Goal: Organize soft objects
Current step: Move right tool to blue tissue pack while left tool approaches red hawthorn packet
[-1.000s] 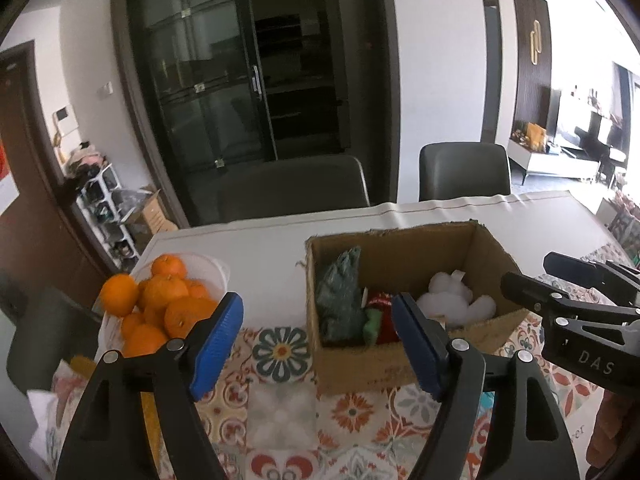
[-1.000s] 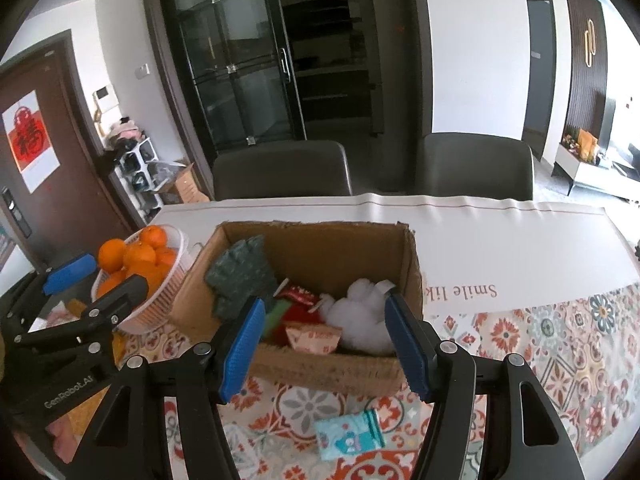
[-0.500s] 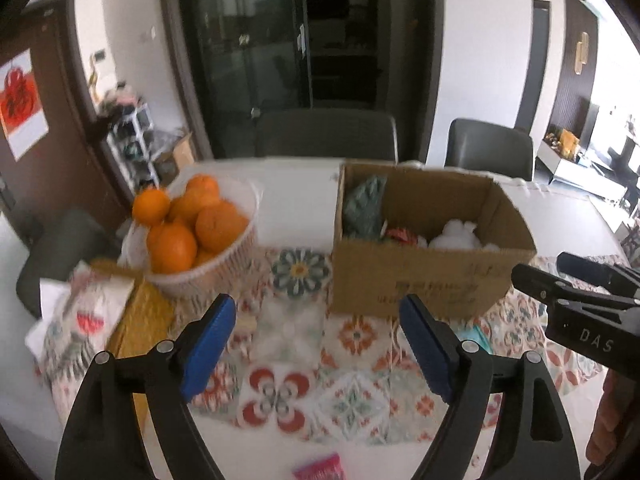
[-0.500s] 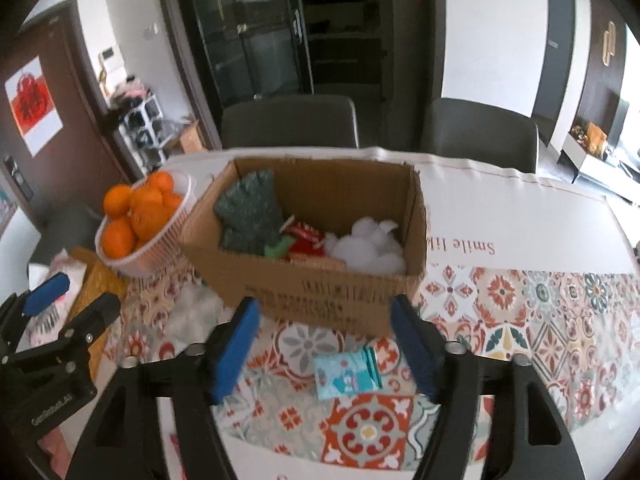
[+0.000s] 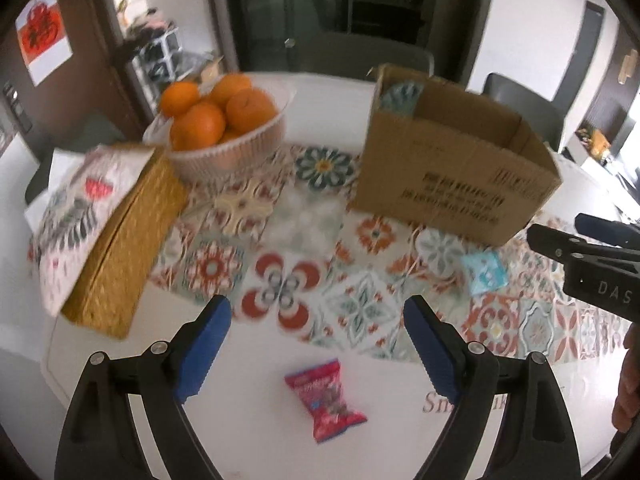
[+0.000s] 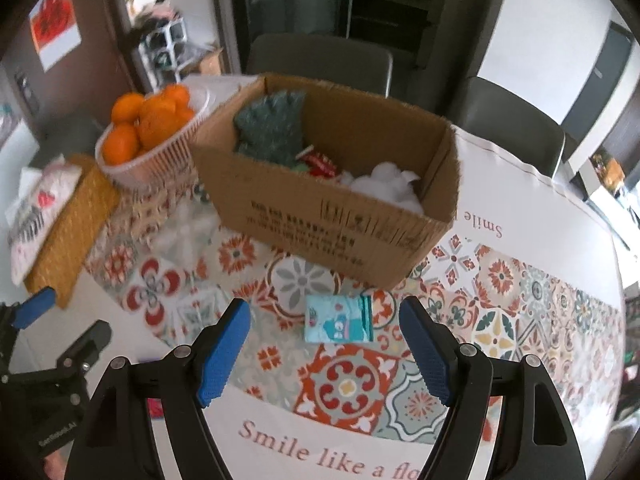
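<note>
An open cardboard box (image 6: 320, 216) (image 5: 452, 176) stands on the patterned tablecloth. It holds a green knitted item (image 6: 270, 130), a red item (image 6: 320, 162) and white fluff (image 6: 386, 184). A light-blue soft packet (image 6: 339, 319) (image 5: 483, 272) lies in front of the box. A red snack packet (image 5: 325, 399) lies on the white cloth near the front edge. My left gripper (image 5: 316, 344) is open and empty just above the red packet. My right gripper (image 6: 324, 350) is open and empty just before the blue packet.
A white basket of oranges (image 5: 228, 136) (image 6: 148, 140) stands left of the box. A woven yellow box with a patterned cloth on it (image 5: 108, 236) lies at the left. Dark chairs (image 6: 320, 60) stand behind the table.
Both grippers have pulled back from the box and tilted down toward the table. The red packet and the blue packet have come into view near the fingers. Both stay open.
</note>
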Demonstrator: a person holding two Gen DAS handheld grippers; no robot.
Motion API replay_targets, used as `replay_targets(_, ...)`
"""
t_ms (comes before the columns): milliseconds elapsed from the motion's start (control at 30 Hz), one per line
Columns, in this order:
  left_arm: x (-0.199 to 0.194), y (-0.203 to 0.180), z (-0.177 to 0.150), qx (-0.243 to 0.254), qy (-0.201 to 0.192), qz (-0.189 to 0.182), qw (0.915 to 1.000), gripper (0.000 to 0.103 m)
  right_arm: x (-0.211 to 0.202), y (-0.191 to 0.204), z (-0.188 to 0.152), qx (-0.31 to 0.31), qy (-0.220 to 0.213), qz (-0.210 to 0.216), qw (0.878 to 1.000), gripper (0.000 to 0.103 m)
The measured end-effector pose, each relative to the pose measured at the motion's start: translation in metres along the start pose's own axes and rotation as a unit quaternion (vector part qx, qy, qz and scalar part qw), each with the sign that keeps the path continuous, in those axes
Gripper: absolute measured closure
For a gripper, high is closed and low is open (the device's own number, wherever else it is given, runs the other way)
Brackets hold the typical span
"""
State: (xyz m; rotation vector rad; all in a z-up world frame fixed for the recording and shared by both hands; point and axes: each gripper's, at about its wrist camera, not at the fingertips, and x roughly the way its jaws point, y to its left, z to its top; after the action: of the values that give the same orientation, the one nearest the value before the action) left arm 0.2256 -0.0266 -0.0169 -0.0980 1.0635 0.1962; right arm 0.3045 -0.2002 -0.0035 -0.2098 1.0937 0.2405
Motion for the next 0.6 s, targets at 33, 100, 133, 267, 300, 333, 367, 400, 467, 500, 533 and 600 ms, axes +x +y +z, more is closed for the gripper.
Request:
replay_targets(33, 0.002, 0.002, -0.003, -0.004, 0.003, 0.002, 1.0000, 0.015, 0.003, 0.001, -0.001, -0.007, 0.006, 0.000, 1.000, 0.025)
replay_targets(100, 0.007, 0.003, -0.013, -0.011, 0.019, 0.014, 0.9997, 0.015, 0.011, 0.003, -0.004, -0.016, 0.020, 0.002, 1.000, 0.025)
replay_targets(133, 0.008, 0.004, -0.015, -0.013, 0.026, 0.013, 0.9995, 0.015, 0.015, 0.004, -0.004, -0.016, 0.025, 0.005, 1.000, 0.025)
replay_targets(267, 0.022, 0.005, -0.032, -0.030, 0.066, 0.014, 0.9973, 0.015, 0.033, 0.005, -0.009, -0.028, 0.044, 0.007, 0.999, 0.025)
replay_targets(300, 0.026, 0.004, -0.036, -0.030, 0.076, 0.017, 0.9965, 0.015, 0.038, 0.006, -0.010, -0.030, 0.049, 0.006, 0.998, 0.025)
replay_targets(333, 0.030, 0.004, -0.039, -0.032, 0.082, 0.016, 0.9960, 0.015, 0.042, 0.006, -0.011, -0.030, 0.052, 0.007, 0.998, 0.025)
replay_targets(367, 0.035, 0.004, -0.042, -0.038, 0.096, 0.012, 0.9946, 0.015, 0.047, 0.006, -0.012, -0.031, 0.055, 0.011, 0.998, 0.025)
replay_targets(400, 0.042, 0.004, -0.046, -0.047, 0.111, 0.007, 0.9927, 0.015, 0.053, 0.006, -0.014, -0.033, 0.057, 0.009, 0.998, 0.025)
replay_targets(467, 0.052, 0.002, -0.052, -0.054, 0.132, 0.005, 0.9897, 0.015, 0.062, 0.004, -0.014, -0.030, 0.059, 0.004, 0.998, 0.025)
replay_targets(500, 0.058, 0.001, -0.055, -0.055, 0.144, 0.003, 0.9881, 0.015, 0.066, 0.002, -0.014, -0.023, 0.062, 0.003, 0.998, 0.025)
replay_targets(533, 0.060, -0.001, -0.057, -0.056, 0.148, 0.002, 0.9874, 0.015, 0.070, 0.000, -0.014, -0.018, 0.065, 0.004, 0.998, 0.025)
replay_targets(600, 0.067, -0.005, -0.061, -0.053, 0.160, 0.003, 0.9856, 0.015, 0.079, -0.004, -0.015, -0.013, 0.068, 0.006, 0.998, 0.025)
